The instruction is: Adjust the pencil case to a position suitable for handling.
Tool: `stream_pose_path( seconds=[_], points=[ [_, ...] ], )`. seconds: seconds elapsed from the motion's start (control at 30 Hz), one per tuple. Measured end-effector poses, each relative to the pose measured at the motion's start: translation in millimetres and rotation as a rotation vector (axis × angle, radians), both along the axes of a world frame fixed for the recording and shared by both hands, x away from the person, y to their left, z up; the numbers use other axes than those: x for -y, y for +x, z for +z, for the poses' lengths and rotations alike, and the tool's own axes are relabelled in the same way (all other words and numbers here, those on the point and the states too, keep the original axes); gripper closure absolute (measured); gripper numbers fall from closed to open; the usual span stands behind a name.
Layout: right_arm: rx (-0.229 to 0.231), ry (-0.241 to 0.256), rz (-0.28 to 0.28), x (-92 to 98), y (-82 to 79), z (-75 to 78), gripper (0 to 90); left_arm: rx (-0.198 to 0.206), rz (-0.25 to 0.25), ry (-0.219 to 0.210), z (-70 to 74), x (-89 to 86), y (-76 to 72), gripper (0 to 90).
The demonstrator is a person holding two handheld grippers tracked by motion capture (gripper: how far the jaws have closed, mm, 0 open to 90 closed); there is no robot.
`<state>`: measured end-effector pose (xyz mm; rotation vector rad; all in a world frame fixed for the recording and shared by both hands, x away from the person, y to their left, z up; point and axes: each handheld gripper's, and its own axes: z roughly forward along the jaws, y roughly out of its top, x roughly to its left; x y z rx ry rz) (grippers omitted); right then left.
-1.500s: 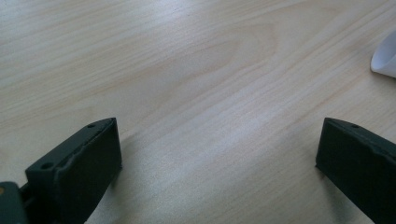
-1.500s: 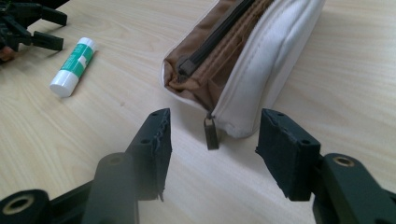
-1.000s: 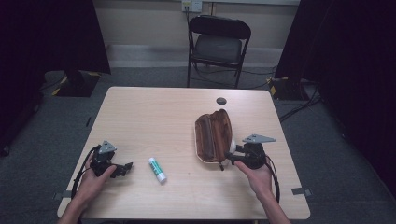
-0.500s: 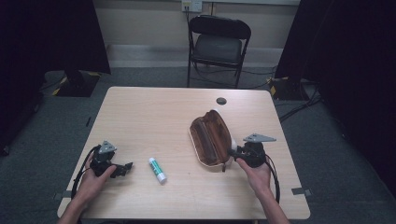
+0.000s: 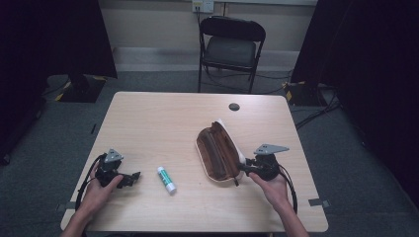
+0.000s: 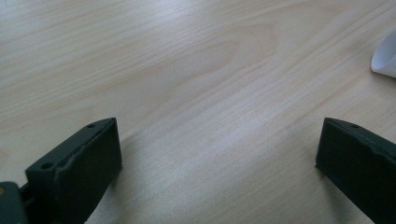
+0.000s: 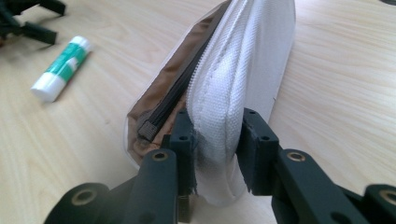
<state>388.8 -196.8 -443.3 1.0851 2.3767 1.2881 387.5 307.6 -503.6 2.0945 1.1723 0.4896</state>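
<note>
A brown zip pouch (image 5: 217, 153) with a white fabric side lies right of the table's middle. My right gripper (image 5: 243, 168) is at its near end. In the right gripper view the jaws are shut on the pouch's white edge (image 7: 243, 60), beside the black zipper; the right gripper (image 7: 215, 140) pinches the fabric. A green and white glue stick (image 5: 166, 179) (image 7: 60, 69) lies between the two hands. My left gripper (image 5: 133, 177) rests on the table to its left, open. The left gripper (image 6: 217, 158) has only bare wood between its jaws.
The pale wooden table (image 5: 163, 123) has a small black disc (image 5: 234, 106) near its far edge. A black folding chair (image 5: 231, 44) stands beyond the table. A white rounded edge (image 6: 385, 58) shows at the right border of the left gripper view.
The pouch has shifted slightly toward the near left and turned its brown side further up, with the right gripper still on its end. The left gripper has stayed put.
</note>
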Motion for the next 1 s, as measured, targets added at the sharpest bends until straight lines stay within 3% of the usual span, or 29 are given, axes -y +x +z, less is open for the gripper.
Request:
stream_pose_path(
  seconds=[0.17, 0.43, 0.57, 0.63, 0.77, 1.0],
  points=[
    [0.002, 0.005, 0.078, -4.5, -2.9, 0.4, 69.5, 0.0, 0.0, 0.001, 0.1, -0.1, 0.0, 0.0],
    [0.008, 0.057, 0.162, -0.3, -8.6, 6.2, 71.6, 0.0, 0.0, 0.0, 0.0, 0.0, 0.0, 0.0],
    [0.022, 0.027, 0.122, 5.1, -9.2, 7.4, 72.1, 0.0, 0.0, 0.0, 0.0, 0.0, 0.0, 0.0],
    [0.02, -0.014, 0.076, 7.9, -7.6, 4.7, 72.0, 0.0, 0.0, 0.0, 0.0, 0.0, 0.0, 0.0],
    [0.027, -0.037, 0.024, 10.4, -5.9, 3.0, 66.2, 0.0, 0.0, 0.0, 0.0, 0.0, 0.0, 0.0],
    [-0.03, -0.107, -0.085, 4.5, -12.4, -16.4, 57.6, 0.0, 0.0, 0.0, 0.0, 0.0, 0.0, 0.0]
  ],
)
